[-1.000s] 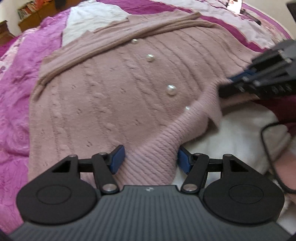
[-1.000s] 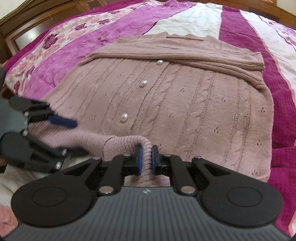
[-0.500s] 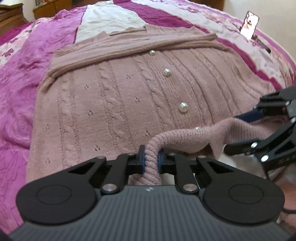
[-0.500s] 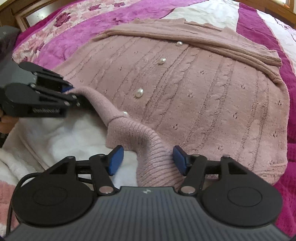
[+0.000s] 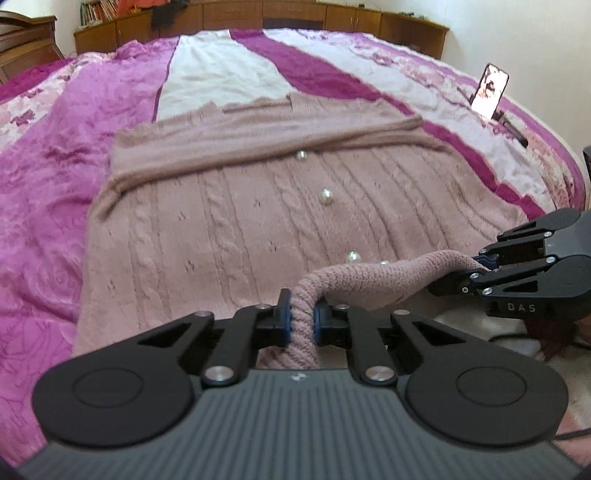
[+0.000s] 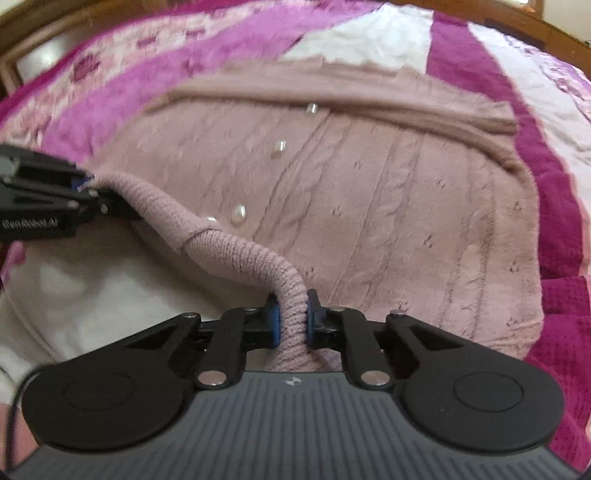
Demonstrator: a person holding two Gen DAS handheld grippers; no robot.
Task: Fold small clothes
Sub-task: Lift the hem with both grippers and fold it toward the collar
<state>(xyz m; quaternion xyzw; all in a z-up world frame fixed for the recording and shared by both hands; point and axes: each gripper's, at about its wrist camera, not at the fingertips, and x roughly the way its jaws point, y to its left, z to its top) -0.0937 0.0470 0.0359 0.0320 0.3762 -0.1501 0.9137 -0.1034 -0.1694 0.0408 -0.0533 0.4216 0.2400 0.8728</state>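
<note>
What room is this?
Most likely a bedroom. A pink cardigan lies spread on a bed's purple and white quilt, and wooden cabinets line the far wall.

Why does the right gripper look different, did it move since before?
Yes. Half a second ago it was open around the cardigan's hem; now the right gripper is shut on the hem, lifted above the cardigan.

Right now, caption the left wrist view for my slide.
Both tongs, left and right, pinch the pink cardigan's ribbed hem above the striped bedspread.
</note>
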